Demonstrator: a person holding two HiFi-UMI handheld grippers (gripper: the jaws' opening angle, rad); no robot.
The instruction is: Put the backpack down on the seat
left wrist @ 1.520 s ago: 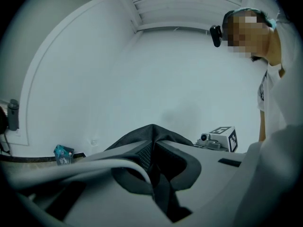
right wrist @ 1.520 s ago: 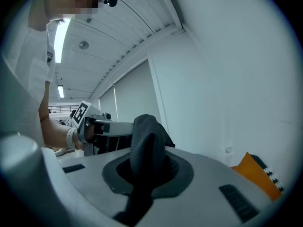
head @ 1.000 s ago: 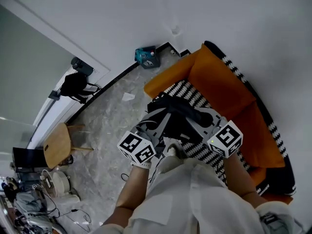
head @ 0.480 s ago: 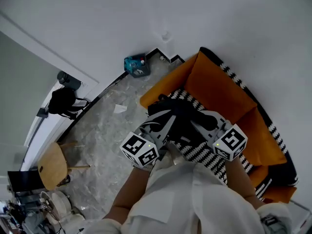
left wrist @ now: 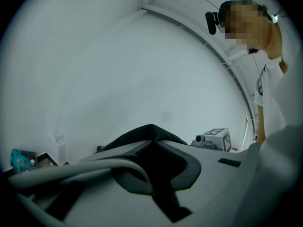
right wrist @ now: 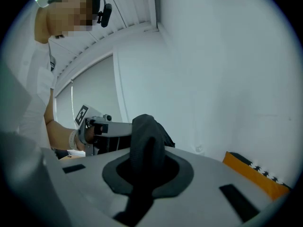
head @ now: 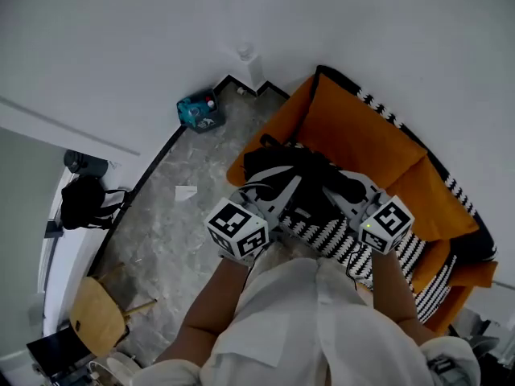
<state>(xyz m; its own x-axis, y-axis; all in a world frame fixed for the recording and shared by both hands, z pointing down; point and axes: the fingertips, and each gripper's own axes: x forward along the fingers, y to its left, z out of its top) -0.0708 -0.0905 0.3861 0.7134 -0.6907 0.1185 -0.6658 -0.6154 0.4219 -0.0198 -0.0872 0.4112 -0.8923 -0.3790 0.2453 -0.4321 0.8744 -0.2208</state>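
Jaws of the left gripper (left wrist: 154, 150) are pinched tight on the backpack (head: 294, 175); jaws of the right gripper (right wrist: 147, 157) clamp its strap (right wrist: 143, 136). The backpack hangs between them, low over the striped seat (head: 322, 238) of the orange sofa (head: 362, 135); whether it touches the seat is unclear.

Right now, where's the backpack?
Head view, centre: the backpack hangs between the left gripper and the right gripper, both shut on it, over the striped seat of the orange sofa.
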